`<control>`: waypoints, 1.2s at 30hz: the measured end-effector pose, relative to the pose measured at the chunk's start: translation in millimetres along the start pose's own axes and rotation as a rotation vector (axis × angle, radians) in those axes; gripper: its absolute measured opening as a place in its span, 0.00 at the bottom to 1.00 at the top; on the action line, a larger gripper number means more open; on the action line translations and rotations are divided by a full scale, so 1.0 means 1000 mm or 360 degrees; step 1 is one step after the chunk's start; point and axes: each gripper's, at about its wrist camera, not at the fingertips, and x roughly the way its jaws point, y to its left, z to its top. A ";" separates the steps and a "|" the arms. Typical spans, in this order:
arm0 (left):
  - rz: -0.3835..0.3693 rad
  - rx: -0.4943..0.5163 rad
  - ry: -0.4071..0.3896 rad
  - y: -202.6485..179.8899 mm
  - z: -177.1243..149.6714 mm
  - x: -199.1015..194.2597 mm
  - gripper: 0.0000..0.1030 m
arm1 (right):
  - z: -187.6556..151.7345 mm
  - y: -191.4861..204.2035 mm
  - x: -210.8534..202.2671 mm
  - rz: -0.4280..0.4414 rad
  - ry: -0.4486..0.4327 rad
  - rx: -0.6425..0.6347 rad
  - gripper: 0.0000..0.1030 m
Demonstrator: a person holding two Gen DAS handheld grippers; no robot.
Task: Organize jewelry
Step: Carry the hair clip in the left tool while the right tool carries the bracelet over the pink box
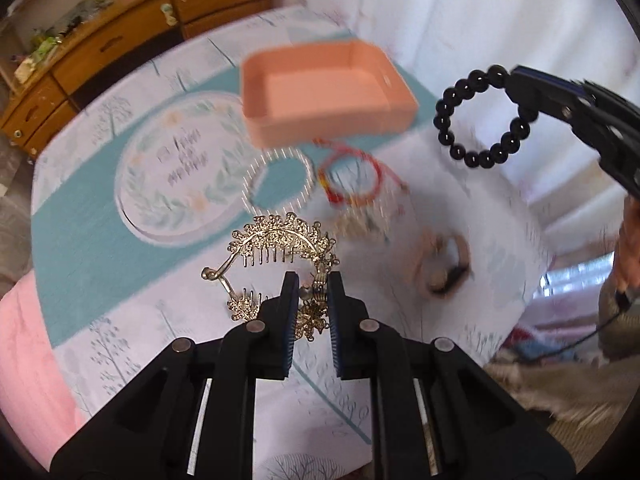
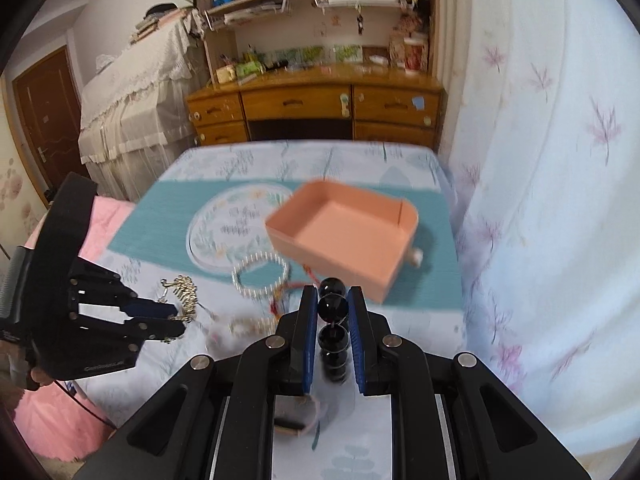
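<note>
My left gripper [image 1: 313,280] is shut on a gold filigree hair comb [image 1: 280,240], which hangs above the patterned cloth; the same comb [image 2: 182,292] shows in the right wrist view in that gripper [image 2: 180,320]. My right gripper [image 2: 332,296] is shut on a black bead bracelet [image 2: 332,308], held in the air; from the left wrist view that bracelet [image 1: 476,120] dangles from its tip [image 1: 516,76]. An empty peach box [image 1: 320,92] [image 2: 344,232] sits on the cloth. A pearl bracelet [image 1: 276,178] [image 2: 260,276] and a red cord bracelet [image 1: 352,180] lie in front of it.
Another gold beaded piece [image 2: 248,326] and a small pink ring-shaped item [image 1: 444,264] lie on the cloth [image 1: 100,208]. A wooden desk with drawers [image 2: 312,108] stands beyond the far edge. A floral curtain [image 2: 560,200] hangs on the right, pink fabric [image 1: 28,340] on the left.
</note>
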 end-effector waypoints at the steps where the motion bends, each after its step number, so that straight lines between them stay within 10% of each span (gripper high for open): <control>1: 0.0006 -0.0009 -0.0020 0.005 0.009 -0.002 0.11 | 0.008 0.000 -0.003 -0.0004 -0.0022 -0.0006 0.14; 15: 0.0025 -0.0127 -0.0244 -0.007 0.135 -0.023 0.11 | 0.121 -0.036 0.038 -0.0040 -0.0061 0.0148 0.14; 26: 0.0020 -0.0195 -0.0183 -0.014 0.165 0.042 0.11 | 0.096 -0.081 0.157 0.0121 0.0332 0.0433 0.16; 36: 0.0019 -0.0185 -0.0120 -0.015 0.168 0.071 0.12 | 0.080 -0.084 0.167 -0.0087 0.0310 0.0329 0.35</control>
